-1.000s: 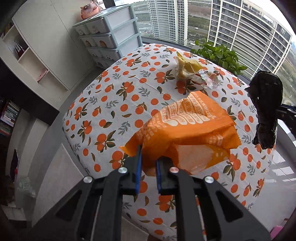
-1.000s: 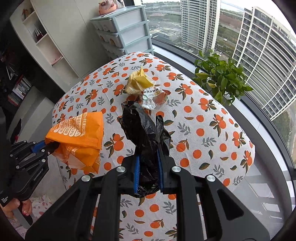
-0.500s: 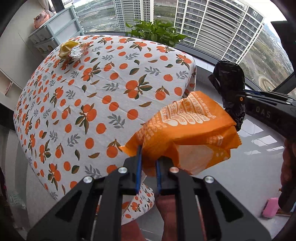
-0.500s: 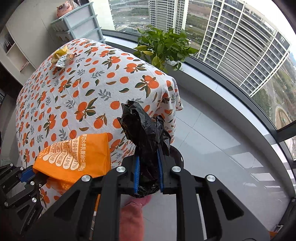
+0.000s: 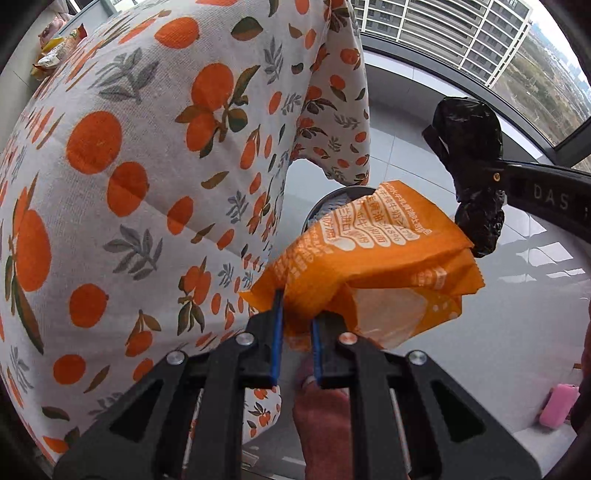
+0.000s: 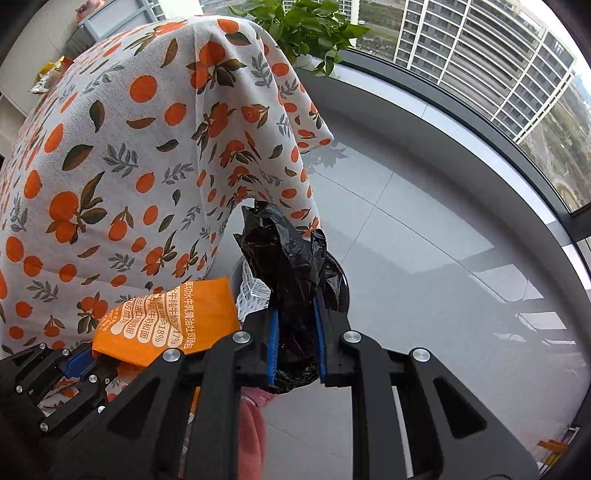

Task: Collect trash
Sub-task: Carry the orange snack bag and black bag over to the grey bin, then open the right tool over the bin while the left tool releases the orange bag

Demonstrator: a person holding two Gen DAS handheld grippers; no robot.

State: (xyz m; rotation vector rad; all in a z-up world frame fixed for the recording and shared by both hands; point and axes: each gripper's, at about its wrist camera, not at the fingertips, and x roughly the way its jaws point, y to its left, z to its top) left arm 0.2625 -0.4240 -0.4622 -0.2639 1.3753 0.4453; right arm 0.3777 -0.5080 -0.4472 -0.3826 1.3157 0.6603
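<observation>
My left gripper [image 5: 295,325] is shut on an orange bread wrapper [image 5: 369,266], which hangs over a round grey trash bin [image 5: 325,201] on the floor beside the table. My right gripper [image 6: 295,325] is shut on a crumpled black plastic bag [image 6: 291,258], held above the same bin [image 6: 341,277], where white trash shows inside. The wrapper also shows in the right wrist view [image 6: 170,317], and the black bag shows in the left wrist view [image 5: 469,155]. More wrappers [image 5: 59,44] lie on the far tabletop.
The table under an orange-print cloth [image 5: 147,166] stands close on the left, its cloth corner hanging near the bin. Grey tiled floor [image 6: 424,258] runs to a curved window. A potted plant [image 6: 303,29] sits behind the table. A pink object [image 5: 557,406] lies on the floor.
Both grippers have dropped from above the tabletop to beside the table, carrying the orange wrapper and the black bag down over the floor bin. Both grips are unchanged.
</observation>
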